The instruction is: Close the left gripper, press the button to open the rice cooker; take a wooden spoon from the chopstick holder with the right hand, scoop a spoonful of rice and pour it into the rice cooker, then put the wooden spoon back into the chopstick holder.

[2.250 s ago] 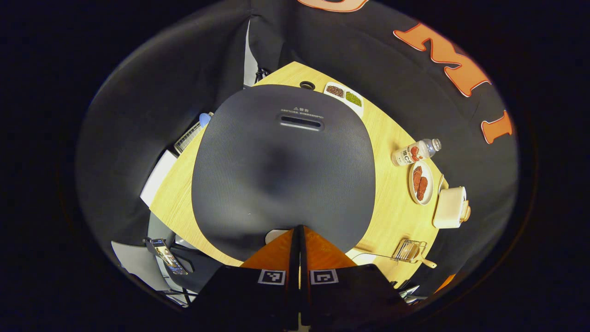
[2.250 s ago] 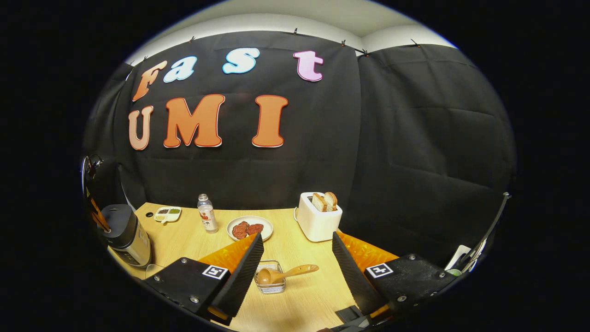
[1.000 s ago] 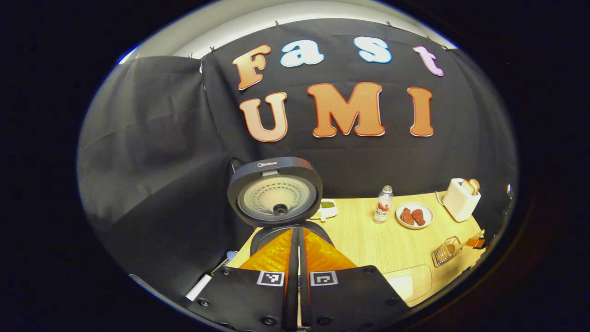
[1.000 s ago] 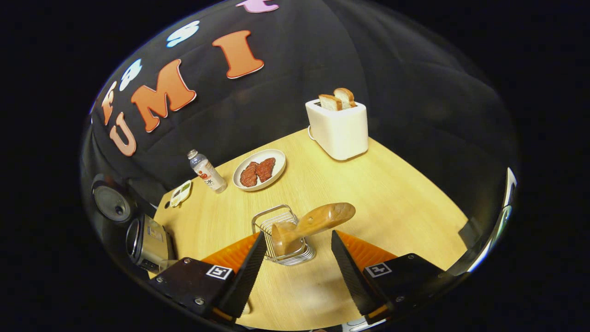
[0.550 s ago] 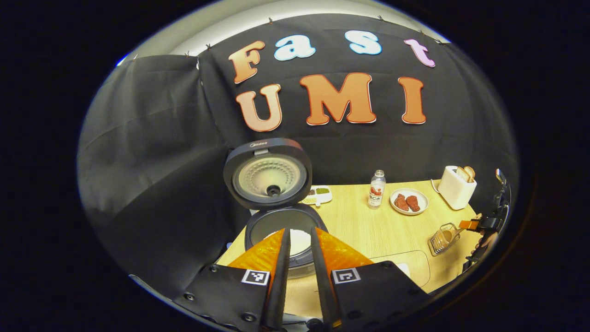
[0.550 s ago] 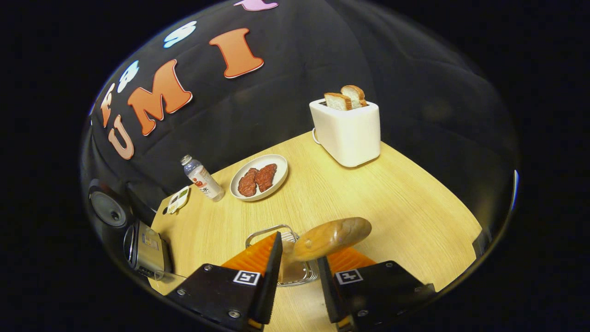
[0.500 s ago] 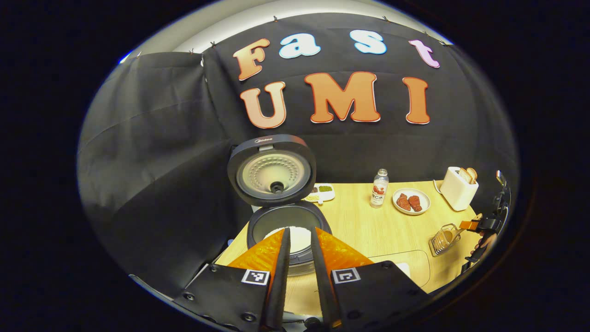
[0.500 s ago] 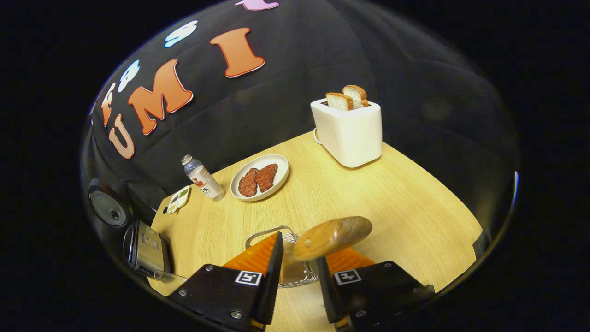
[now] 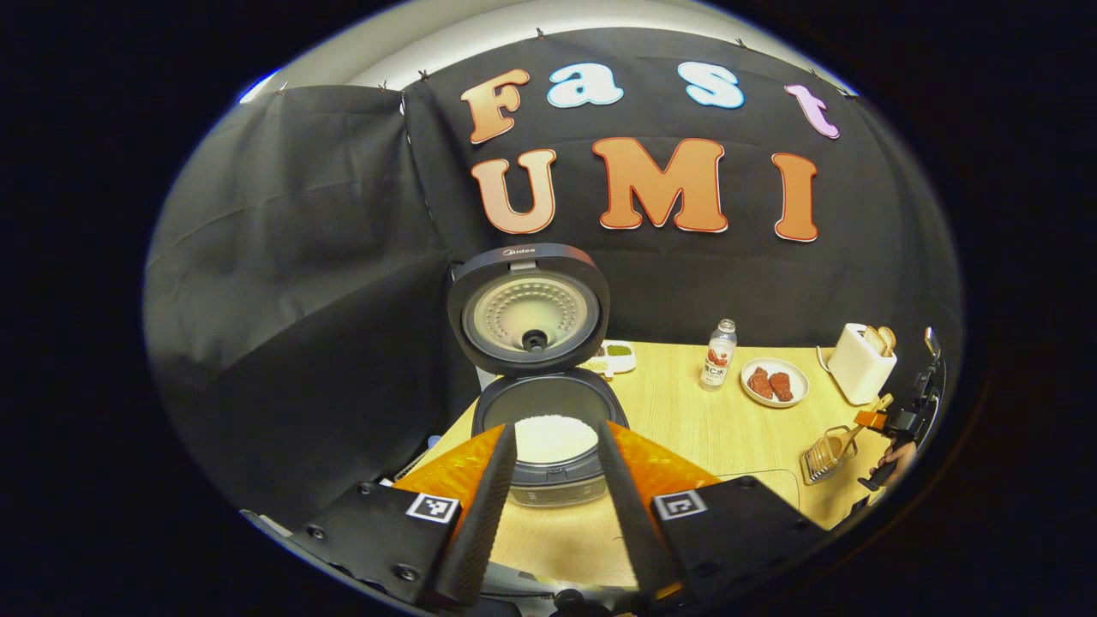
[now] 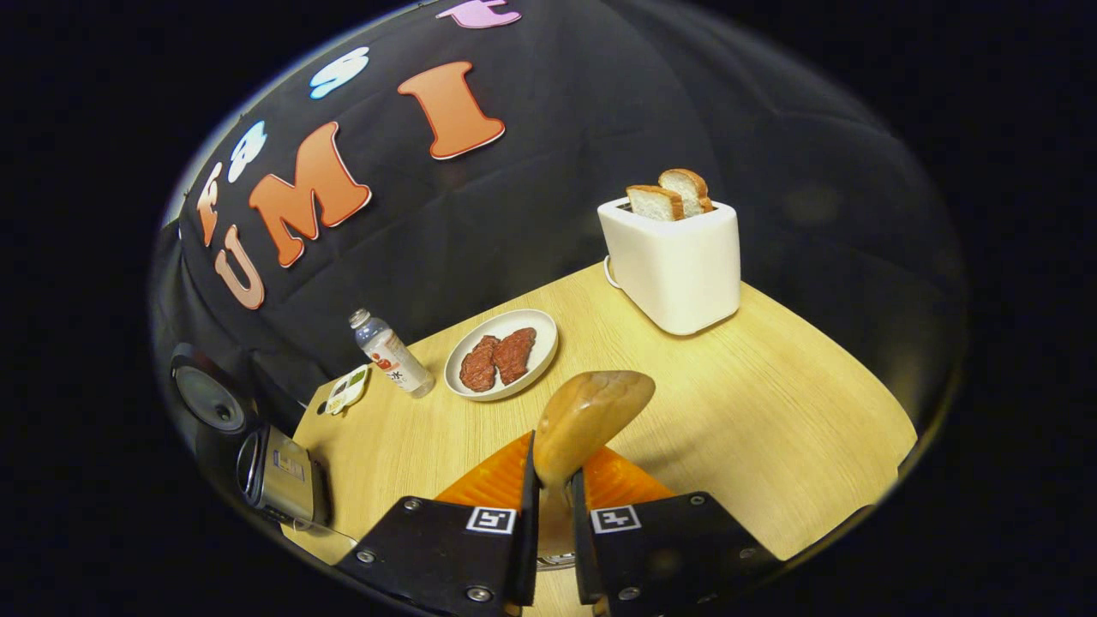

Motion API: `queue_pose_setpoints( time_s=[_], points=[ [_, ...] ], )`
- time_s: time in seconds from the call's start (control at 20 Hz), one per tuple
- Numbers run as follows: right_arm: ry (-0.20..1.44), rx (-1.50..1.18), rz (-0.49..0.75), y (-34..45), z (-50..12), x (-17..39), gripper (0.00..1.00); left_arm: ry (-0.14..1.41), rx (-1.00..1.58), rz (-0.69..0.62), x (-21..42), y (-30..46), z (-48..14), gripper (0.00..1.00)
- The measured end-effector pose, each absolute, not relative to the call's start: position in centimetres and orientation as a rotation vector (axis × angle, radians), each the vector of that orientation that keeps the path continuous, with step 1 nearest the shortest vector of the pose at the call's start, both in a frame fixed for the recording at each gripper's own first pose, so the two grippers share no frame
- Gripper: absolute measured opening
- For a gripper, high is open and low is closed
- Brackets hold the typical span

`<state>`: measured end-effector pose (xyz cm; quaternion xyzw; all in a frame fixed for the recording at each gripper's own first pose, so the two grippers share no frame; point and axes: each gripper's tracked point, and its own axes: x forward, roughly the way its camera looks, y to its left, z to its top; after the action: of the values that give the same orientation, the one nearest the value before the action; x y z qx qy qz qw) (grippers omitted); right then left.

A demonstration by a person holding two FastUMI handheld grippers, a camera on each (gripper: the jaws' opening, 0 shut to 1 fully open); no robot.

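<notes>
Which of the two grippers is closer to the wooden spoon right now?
The right. The right gripper is clamped on the wooden spoon; the left gripper hovers open at the rice cooker, across the table.

Staged kitchen booth, black cloth wall (image 9: 300,257) (clipped up), wooden table (image 10: 771,411), toaster (image 10: 677,261)

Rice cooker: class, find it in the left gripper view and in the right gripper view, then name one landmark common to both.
Left gripper view: rice cooker at centre, lid raised, just beyond the gripper's fingers.
Right gripper view: at the lower left edge, far left of the wooden spoon.
Shared landmark: the white toaster with bread in it.
</notes>
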<state>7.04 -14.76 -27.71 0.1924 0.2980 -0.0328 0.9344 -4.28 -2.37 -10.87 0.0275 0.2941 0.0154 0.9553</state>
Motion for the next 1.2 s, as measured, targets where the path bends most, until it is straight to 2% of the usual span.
queue_pose_setpoints(
  time_s=[0.05,0.25,0.45,0.6,0.65,0.7,0.75,0.8,0.85,1.2],
  points=[
    [0.614,0.407,-0.066,-14.5,-27.6,7.0,0.17,0.593,0.06,0.031,-4.2,-2.5,-10.8,0.63],
    [0.651,0.43,-0.091,-14.6,-27.5,6.1,0.1,0.579,0.074,0.018,-3.8,-2.5,-10.8,0.63],
    [0.606,0.492,-0.119,-15.3,-23.9,5.9,0.09,0.533,0.083,0.036,-3.1,-1.7,-10.1,0.63],
    [0.538,0.568,-0.117,-15.8,-19.8,5.6,0.08,0.479,0.073,0.034,-2.4,-1.1,-9.5,0.82],
    [0.517,0.595,-0.103,-15.5,-18.4,5.5,0.09,0.45,0.074,0.031,-2.2,-0.9,-9.0,0.99],
    [0.495,0.615,-0.083,-14.8,-17.0,5.3,0.09,0.427,0.086,0.039,-1.9,-0.4,-8.7,0.9],
    [0.481,0.631,-0.063,-13.9,-15.8,5.1,0.08,0.412,0.096,0.041,-1.8,-0.1,-8.7,0.9],
    [0.474,0.643,-0.043,-12.9,-15.1,4.7,0.08,0.401,0.1,0.041,-1.7,0.1,-8.7,0.95],
    [0.472,0.652,-0.027,-11.8,-14.5,4.5,0.09,0.398,0.093,0.035,-1.6,0.2,-8.8,0.9],
    [0.577,0.629,0.186,-0.7,-14.5,0.6,0.09,0.439,0.049,0.021,-2.2,2.2,-11.1,0.9]
  ],
)
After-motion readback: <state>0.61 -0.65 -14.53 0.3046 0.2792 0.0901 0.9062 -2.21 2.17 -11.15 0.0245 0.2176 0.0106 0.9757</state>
